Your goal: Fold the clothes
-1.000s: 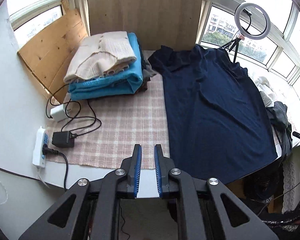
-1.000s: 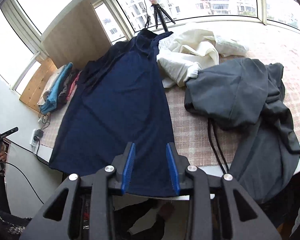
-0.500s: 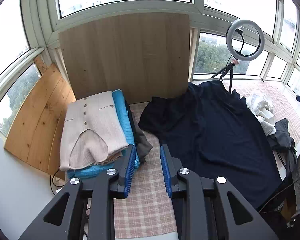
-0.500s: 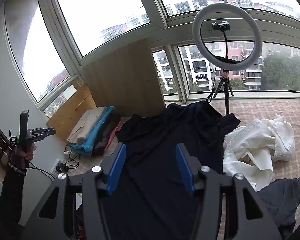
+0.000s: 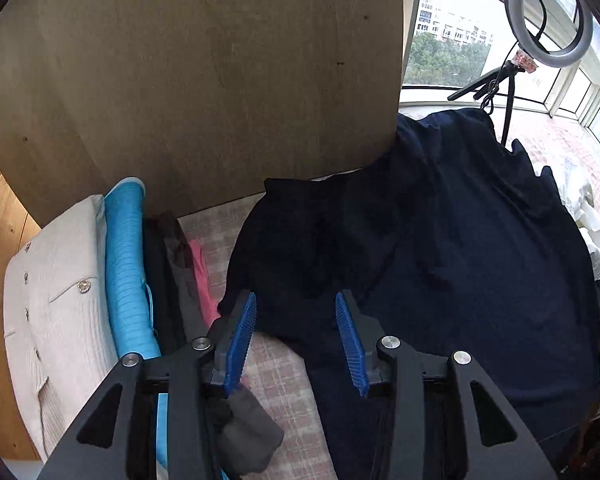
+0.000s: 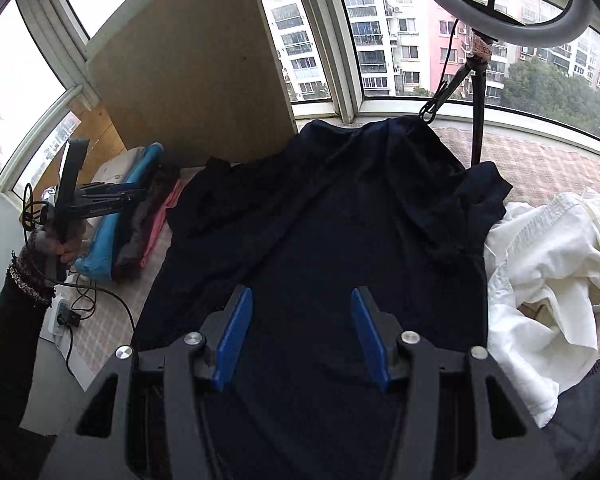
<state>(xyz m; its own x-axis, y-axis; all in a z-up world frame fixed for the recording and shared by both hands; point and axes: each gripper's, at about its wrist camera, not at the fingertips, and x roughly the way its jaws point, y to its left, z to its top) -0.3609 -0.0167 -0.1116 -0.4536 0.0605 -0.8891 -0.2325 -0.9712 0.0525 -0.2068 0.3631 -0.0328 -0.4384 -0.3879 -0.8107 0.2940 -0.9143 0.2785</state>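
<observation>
Navy garment (image 6: 332, 232) spread flat on checked cloth (image 5: 280, 384), at 12 o'clock of both grippers; left gripper (image 5: 296, 300) jaws opening, nothing between; right gripper (image 6: 300, 292) parted, empty; folded stack (image 5: 100, 280) at 9 o'clock; white garment (image 6: 540, 272) at 3 o'clock

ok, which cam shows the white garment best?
Right wrist view: the crumpled white garment lies in plain sight, right of the navy garment. The left wrist view catches only a sliver of it at the frame's right edge.
</observation>
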